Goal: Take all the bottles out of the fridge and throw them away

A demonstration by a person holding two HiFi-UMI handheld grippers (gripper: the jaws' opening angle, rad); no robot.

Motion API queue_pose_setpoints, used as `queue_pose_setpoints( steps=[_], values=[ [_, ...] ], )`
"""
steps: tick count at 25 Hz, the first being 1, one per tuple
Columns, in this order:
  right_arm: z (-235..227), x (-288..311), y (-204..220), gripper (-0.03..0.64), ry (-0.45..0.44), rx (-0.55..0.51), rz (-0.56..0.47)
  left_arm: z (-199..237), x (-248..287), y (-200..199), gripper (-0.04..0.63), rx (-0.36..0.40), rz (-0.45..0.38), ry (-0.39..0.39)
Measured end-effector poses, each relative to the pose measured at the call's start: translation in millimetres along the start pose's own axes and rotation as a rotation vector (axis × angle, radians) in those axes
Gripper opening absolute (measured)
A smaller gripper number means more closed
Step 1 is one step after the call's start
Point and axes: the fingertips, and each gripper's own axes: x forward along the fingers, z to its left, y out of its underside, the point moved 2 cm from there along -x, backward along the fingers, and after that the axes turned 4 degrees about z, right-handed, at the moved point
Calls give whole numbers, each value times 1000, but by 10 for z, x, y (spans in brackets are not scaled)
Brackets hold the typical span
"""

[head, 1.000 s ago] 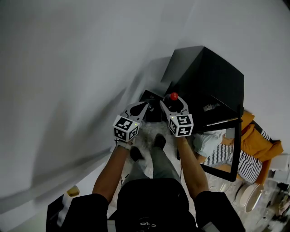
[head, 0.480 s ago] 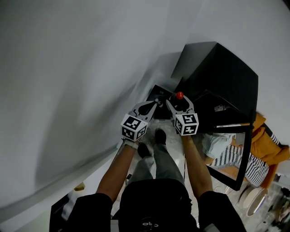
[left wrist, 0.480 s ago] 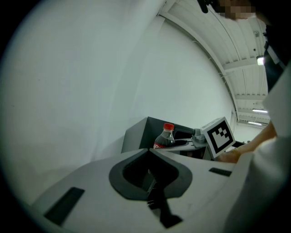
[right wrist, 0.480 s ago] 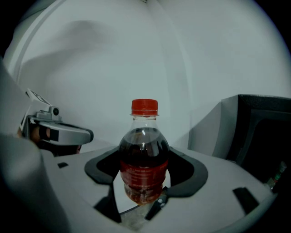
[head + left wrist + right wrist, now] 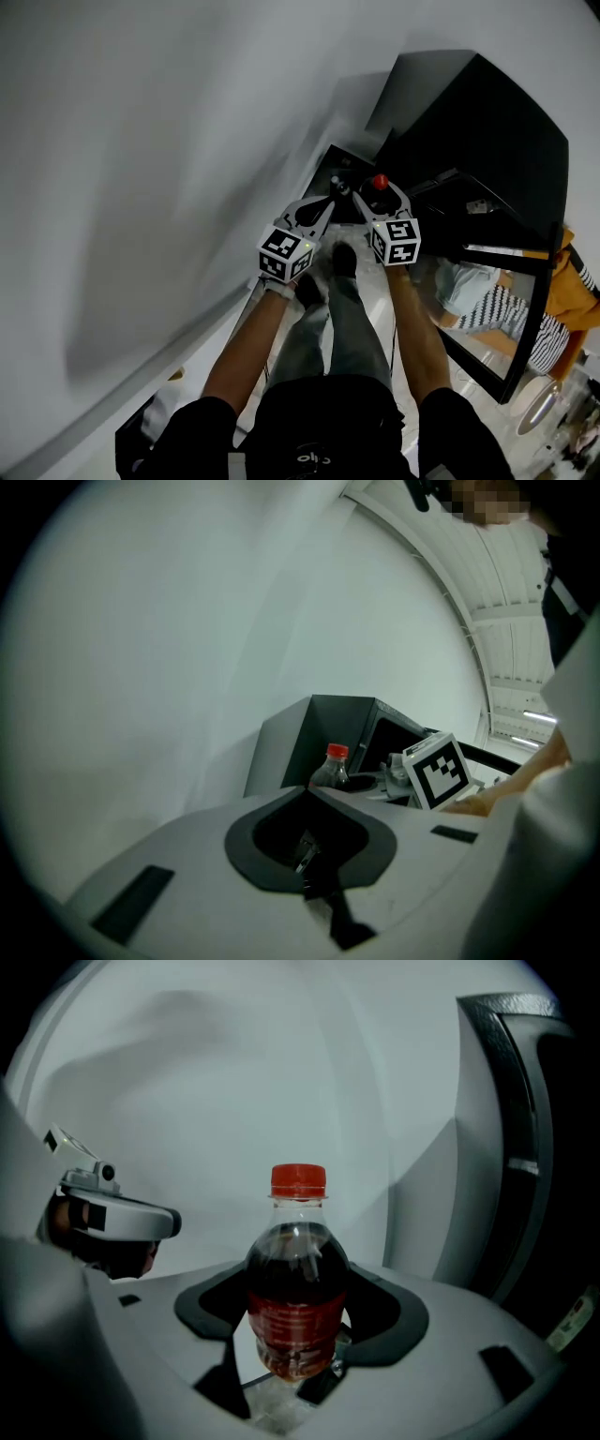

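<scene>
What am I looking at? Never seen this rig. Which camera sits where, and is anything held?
There is no robot. A person holds a hand tool with two jaws in each hand, and the marked cubes are part of the tools. The head view comes from a camera on the person's head. It looks down past the arms and legs to the floor, with a black fridge by a white wall. The two gripper views come from cameras riding on the tools, looking along the jaws. The right gripper is closed on a bottle of dark drink with a red cap, held upright. The left gripper has its jaws together with nothing between them.
</scene>
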Motion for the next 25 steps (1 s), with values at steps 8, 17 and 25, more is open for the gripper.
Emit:
queue_pose_setpoints(
  steps=[8, 17, 25],
  values=[
    [-127, 363, 733, 308, 0, 23, 66, 166, 294, 581, 6, -34, 41, 5],
    [-108, 729, 1497, 308, -6, 33, 127, 414, 473, 1346, 6, -68, 82, 5],
    [-162, 1005, 2014, 308, -10, 40, 162, 572, 643, 1794, 6, -82, 89, 2]
  ],
)
